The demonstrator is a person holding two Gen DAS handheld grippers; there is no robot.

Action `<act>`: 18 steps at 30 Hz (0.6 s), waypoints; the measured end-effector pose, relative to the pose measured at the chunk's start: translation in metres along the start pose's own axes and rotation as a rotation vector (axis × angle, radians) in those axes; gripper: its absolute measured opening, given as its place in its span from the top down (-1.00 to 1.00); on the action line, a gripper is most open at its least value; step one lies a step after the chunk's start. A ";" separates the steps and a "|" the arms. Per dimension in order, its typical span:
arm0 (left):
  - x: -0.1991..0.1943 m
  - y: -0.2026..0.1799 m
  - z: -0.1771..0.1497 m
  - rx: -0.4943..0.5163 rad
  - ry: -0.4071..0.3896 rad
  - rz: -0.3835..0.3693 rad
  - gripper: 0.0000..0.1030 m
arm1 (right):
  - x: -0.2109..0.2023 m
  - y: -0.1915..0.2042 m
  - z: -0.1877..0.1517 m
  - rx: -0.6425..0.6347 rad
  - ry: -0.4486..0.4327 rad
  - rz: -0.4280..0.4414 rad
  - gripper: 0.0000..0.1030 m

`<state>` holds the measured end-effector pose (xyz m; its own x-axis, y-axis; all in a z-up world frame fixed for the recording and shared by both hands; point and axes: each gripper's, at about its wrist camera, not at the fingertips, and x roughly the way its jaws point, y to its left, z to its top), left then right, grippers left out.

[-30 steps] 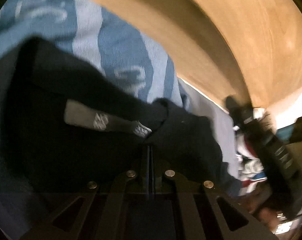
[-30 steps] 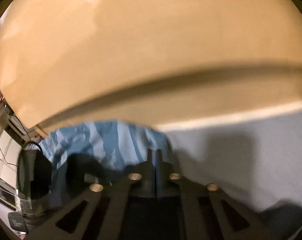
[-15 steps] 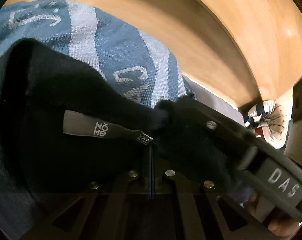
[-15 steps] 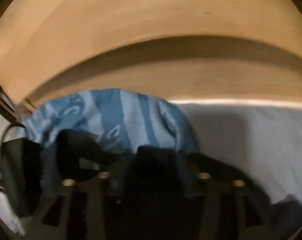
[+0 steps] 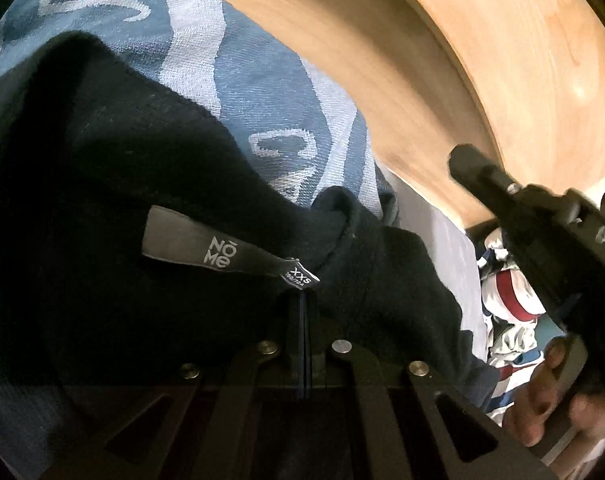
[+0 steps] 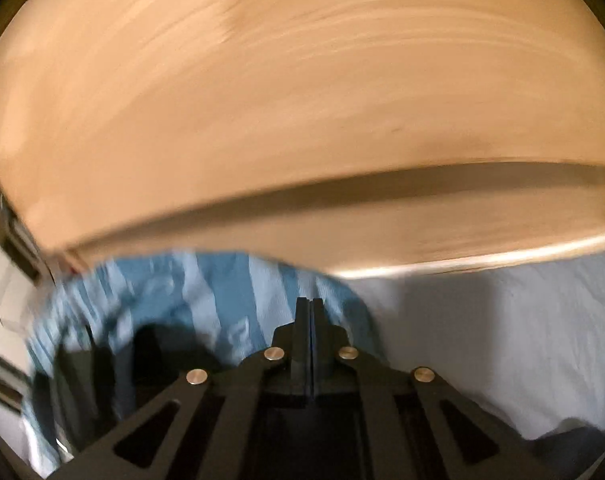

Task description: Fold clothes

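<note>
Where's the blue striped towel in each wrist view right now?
Left wrist: blue striped towel fills the upper left, behind the black garment.
Right wrist: it sits lower left, blurred, just beyond the right tongs.
Shared landmark: the tan wooden board behind it.

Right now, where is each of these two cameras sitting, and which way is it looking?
Left wrist: rides on the left gripper, looking down along its shut fingers pinching the black garment; the right gripper and the person's fingers show at right.
Right wrist: rides on the right gripper, shut and empty, facing the wooden board above the white sheet.
Shared: the blue striped towel and the board.
</note>
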<state>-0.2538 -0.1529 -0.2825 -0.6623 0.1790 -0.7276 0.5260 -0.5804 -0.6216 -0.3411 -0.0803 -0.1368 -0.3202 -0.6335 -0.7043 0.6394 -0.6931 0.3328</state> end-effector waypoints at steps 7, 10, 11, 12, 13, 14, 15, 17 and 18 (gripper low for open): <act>-0.072 0.074 0.006 -0.055 -0.015 -0.060 0.96 | 0.025 0.012 -0.027 -0.107 0.177 -0.073 0.09; -0.073 0.079 0.004 -0.078 -0.027 -0.089 0.96 | 0.046 0.027 -0.036 -0.221 0.239 -0.159 0.11; -0.073 0.082 0.003 -0.086 -0.030 -0.102 0.96 | 0.052 0.031 -0.038 -0.250 0.255 -0.182 0.19; -0.074 0.084 0.002 -0.096 -0.034 -0.118 0.96 | 0.054 0.031 -0.038 -0.255 0.260 -0.204 0.34; -0.075 0.086 0.002 -0.105 -0.036 -0.131 0.96 | 0.052 0.029 -0.037 -0.242 0.251 -0.213 0.70; -0.075 0.088 0.002 -0.112 -0.037 -0.139 0.96 | 0.050 0.027 -0.037 -0.230 0.242 -0.223 0.83; -0.075 0.088 0.002 -0.117 -0.038 -0.144 0.96 | 0.046 0.025 -0.036 -0.214 0.227 -0.223 0.84; -0.075 0.088 0.002 -0.118 -0.038 -0.145 0.96 | 0.024 0.012 -0.035 -0.169 0.164 -0.166 0.90; -0.076 0.089 0.001 -0.119 -0.040 -0.148 0.95 | 0.011 0.005 -0.035 -0.148 0.124 -0.138 0.95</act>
<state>-0.1578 -0.2190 -0.2821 -0.7563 0.2225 -0.6152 0.4794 -0.4515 -0.7526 -0.3171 -0.0782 -0.1649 -0.3291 -0.4825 -0.8117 0.6936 -0.7068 0.1390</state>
